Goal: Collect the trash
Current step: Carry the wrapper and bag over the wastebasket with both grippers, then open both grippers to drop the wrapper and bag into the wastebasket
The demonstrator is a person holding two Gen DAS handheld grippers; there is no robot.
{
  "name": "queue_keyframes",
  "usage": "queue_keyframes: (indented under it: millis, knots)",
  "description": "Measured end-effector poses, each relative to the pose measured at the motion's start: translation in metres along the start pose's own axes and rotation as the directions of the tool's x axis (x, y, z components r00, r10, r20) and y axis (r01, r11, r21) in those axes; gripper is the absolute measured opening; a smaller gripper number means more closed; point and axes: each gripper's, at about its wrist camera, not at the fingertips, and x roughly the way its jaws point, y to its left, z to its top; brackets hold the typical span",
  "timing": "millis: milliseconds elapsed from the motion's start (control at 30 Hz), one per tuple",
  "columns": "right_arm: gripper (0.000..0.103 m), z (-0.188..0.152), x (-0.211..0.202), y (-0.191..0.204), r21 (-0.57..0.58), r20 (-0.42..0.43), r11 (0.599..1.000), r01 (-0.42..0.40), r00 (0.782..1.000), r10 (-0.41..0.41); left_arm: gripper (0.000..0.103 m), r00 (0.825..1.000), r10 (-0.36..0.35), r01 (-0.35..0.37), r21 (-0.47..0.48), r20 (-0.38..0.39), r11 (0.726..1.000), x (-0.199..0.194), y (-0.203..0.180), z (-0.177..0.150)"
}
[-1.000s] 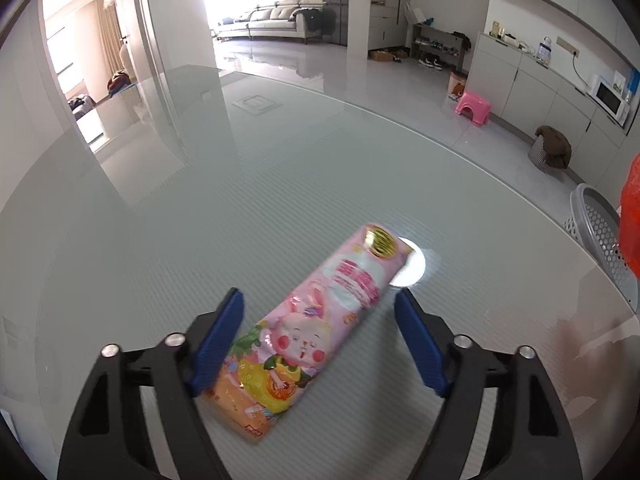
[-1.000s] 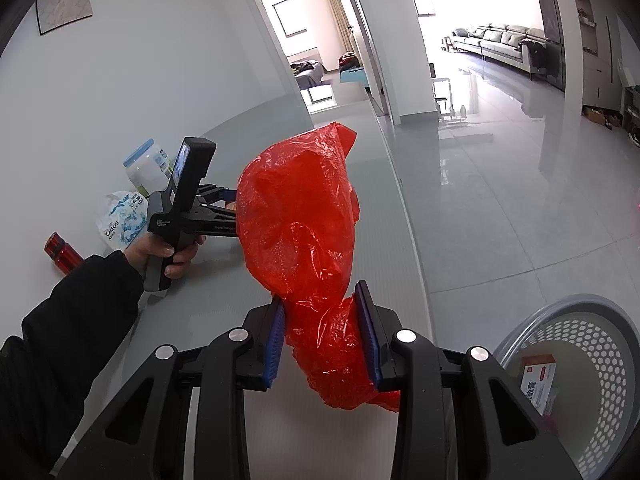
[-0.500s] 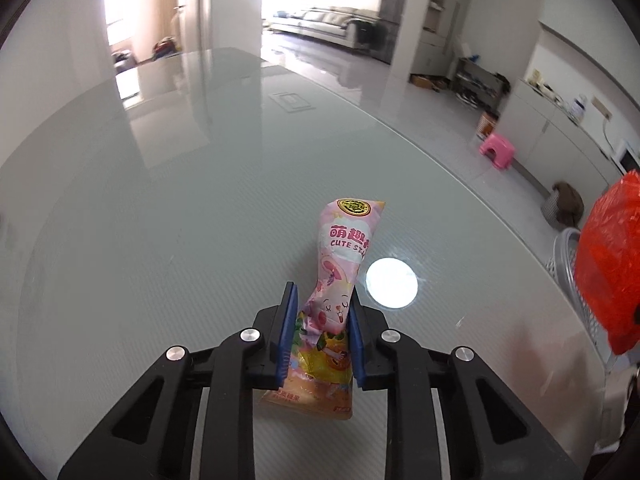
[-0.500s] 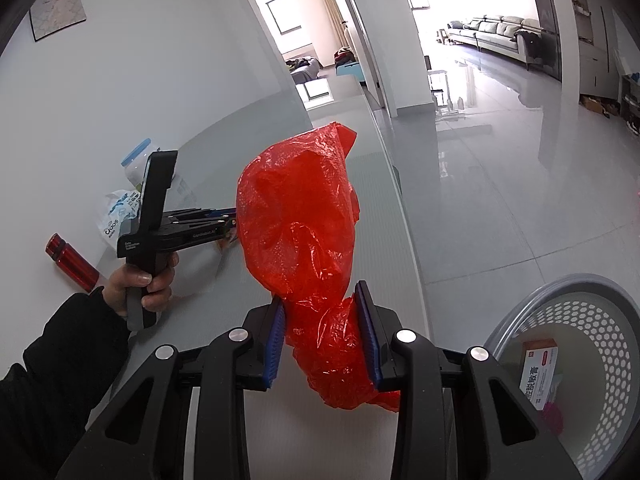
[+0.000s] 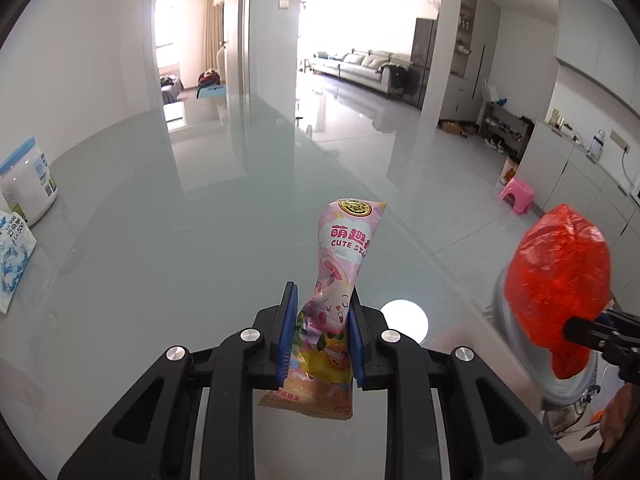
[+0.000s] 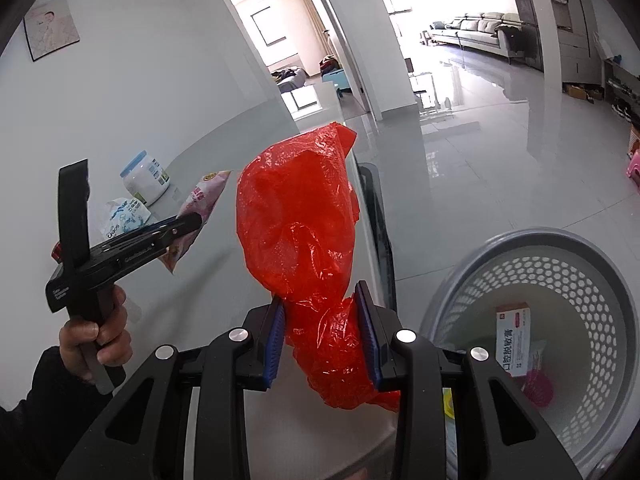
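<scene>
My left gripper (image 5: 322, 336) is shut on a pink snack wrapper (image 5: 340, 280) with a cartoon rabbit and holds it lifted above the glass table (image 5: 160, 260). In the right wrist view the same wrapper (image 6: 200, 208) sticks out of the left gripper (image 6: 192, 222). My right gripper (image 6: 322, 340) is shut on a crumpled red plastic bag (image 6: 300, 232), held near the table's edge; the bag also shows in the left wrist view (image 5: 560, 276). A grey perforated trash basket (image 6: 592, 280) stands on the floor to the right, with a small box (image 6: 514, 340) inside.
A white jar with a blue lid (image 5: 26, 188) and a blue-and-white wipes pack (image 5: 12, 256) sit at the table's left by the wall. A pink stool (image 5: 518, 194) stands on the floor far right. A dark chair back (image 6: 378, 216) stands at the table edge.
My left gripper closed on the pink wrapper and lifted it off the table, tilting up. My right gripper with the red bag moved closer to the basket.
</scene>
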Motion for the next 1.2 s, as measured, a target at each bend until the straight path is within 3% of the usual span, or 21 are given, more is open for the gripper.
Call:
queue_keyframes:
  millis: [233, 433, 533, 900, 1000, 1067, 1100, 1167, 1200]
  knots:
    - [0.032, -0.033, -0.047, -0.056, 0.067, 0.055, 0.991, 0.113, 0.992, -0.117, 0.023, 0.996, -0.081, 0.080, 0.034, 0.028, 0.996, -0.021, -0.094, -0.014]
    - [0.033, -0.057, -0.069, -0.103, 0.159, 0.054, 0.968, 0.193, 0.978, -0.204, 0.023, 0.987, -0.162, 0.163, 0.082, -0.017, 0.983, -0.016, -0.176, -0.026]
    - [0.034, -0.064, -0.068, -0.118, 0.181, 0.031, 0.958, 0.222, 0.972, -0.231, 0.023, 0.986, -0.163, 0.166, 0.108, -0.042, 0.980, -0.009, -0.207, -0.033]
    - [0.034, -0.081, -0.062, -0.151, 0.218, -0.004, 0.949, 0.228, 0.973, -0.232, 0.027, 0.979, -0.164, 0.177, 0.114, -0.120, 0.977, 0.019, -0.248, -0.040]
    - [0.040, -0.083, -0.066, -0.157, 0.230, 0.006, 0.948, 0.218, 0.974, -0.225, 0.029, 0.981, -0.153, 0.167, 0.120, -0.120, 0.979, 0.019, -0.245, -0.041]
    - [0.059, -0.086, -0.070, -0.159, 0.238, 0.025, 0.946, 0.218, 0.973, -0.231, 0.039, 0.984, -0.137, 0.151, 0.125, -0.116, 0.981, 0.019, -0.243, -0.045]
    - [0.062, -0.087, -0.074, -0.161, 0.248, 0.043, 0.943, 0.220, 0.970, -0.238, 0.044, 0.986, -0.126, 0.140, 0.126, -0.114, 0.982, 0.018, -0.243, -0.045]
    - [0.066, -0.089, -0.079, -0.164, 0.260, 0.055, 0.941, 0.217, 0.970, -0.238, 0.067, 0.988, -0.108, 0.121, 0.125, -0.109, 0.985, 0.016, -0.242, -0.046]
    - [0.066, -0.091, -0.081, -0.165, 0.265, 0.054, 0.941, 0.212, 0.971, -0.234, 0.067, 0.990, -0.100, 0.112, 0.122, -0.103, 0.986, 0.015, -0.241, -0.046]
